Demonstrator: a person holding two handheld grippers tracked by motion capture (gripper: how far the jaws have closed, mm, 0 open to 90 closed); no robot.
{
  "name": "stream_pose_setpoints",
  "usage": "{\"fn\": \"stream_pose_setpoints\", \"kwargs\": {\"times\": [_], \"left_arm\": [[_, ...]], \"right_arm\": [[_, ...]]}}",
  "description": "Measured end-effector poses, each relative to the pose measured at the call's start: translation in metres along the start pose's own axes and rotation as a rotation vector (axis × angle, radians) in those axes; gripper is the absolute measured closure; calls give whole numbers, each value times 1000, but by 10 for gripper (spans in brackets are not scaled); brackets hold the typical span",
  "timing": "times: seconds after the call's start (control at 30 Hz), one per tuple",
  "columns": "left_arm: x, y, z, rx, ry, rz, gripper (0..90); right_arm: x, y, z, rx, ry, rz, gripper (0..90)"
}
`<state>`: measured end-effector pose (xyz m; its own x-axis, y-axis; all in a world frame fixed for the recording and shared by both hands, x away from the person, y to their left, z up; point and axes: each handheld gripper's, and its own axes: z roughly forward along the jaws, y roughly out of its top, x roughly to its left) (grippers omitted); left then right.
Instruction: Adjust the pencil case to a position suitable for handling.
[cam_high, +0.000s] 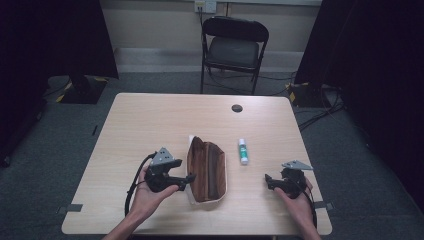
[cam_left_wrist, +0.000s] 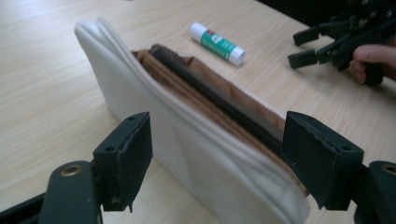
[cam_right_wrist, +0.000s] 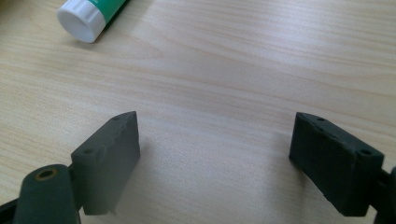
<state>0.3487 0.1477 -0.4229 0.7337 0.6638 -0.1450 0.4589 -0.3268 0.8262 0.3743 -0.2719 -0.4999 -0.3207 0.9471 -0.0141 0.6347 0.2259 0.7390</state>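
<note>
A pencil pouch (cam_high: 206, 170), white outside and brown inside, lies unzipped in the middle of the wooden table (cam_high: 150, 115), its mouth gaping upward. My left gripper (cam_high: 189, 179) is at the pouch's left side, pointing at it. In the left gripper view the jaws of the left gripper (cam_left_wrist: 217, 154) stand wide apart with the pouch (cam_left_wrist: 187, 130) just beyond them, and no pad presses on it. A green-and-white glue stick (cam_high: 243, 151) lies to the right of the pouch. My right gripper (cam_high: 268, 181) is open over bare wood, its jaws empty (cam_right_wrist: 215, 154), with the glue stick (cam_right_wrist: 88, 14) ahead.
A round cable hole (cam_high: 237, 108) sits near the table's far edge. A black folding chair (cam_high: 234, 47) stands behind the table. Dark curtains hang at both sides. The right gripper (cam_left_wrist: 306, 46) shows far off in the left gripper view, beyond the glue stick (cam_left_wrist: 217, 43).
</note>
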Motion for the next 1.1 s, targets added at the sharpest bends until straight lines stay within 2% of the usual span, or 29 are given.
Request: {"fn": "stream_pose_setpoints", "kwargs": {"times": [0.03,0.07,0.17,0.3,0.33,0.47,0.5,0.7,0.73,0.77,0.83,0.93,1.0,1.07,1.1], "left_arm": [[1,-2,2,8,-20,3,260],[1,-2,3,27,-23,-2,288],[-1,-3,5,31,-25,10,302],[-5,-5,7,51,7,53,389],[-3,-5,6,51,20,63,412],[5,-5,2,40,31,56,568],[13,-5,-1,29,32,58,602],[29,-5,-10,19,66,51,724],[29,-5,-10,19,66,51,733],[34,-5,-13,19,67,55,745],[41,-6,-14,0,44,60,753],[53,-9,-17,-25,45,23,754],[59,-11,-18,-38,55,0,722],[62,-11,-18,-41,56,0,700],[63,-13,-17,-36,69,-7,662]], "right_arm": [[0,0,0,0,0,0,151],[0,0,0,0,0,0,151],[0,0,0,0,0,0,152],[0,0,0,0,0,0,152],[0,0,0,0,0,0,152],[0,0,0,0,0,-1,152],[0,0,0,0,0,0,153],[0,0,0,0,0,0,152],[0,0,0,0,0,0,152],[0,0,0,0,0,0,152],[0,0,0,0,0,0,152],[0,0,0,0,1,0,152],[0,0,0,0,0,0,152],[0,0,0,0,0,0,152],[0,0,0,0,0,0,152]]}}
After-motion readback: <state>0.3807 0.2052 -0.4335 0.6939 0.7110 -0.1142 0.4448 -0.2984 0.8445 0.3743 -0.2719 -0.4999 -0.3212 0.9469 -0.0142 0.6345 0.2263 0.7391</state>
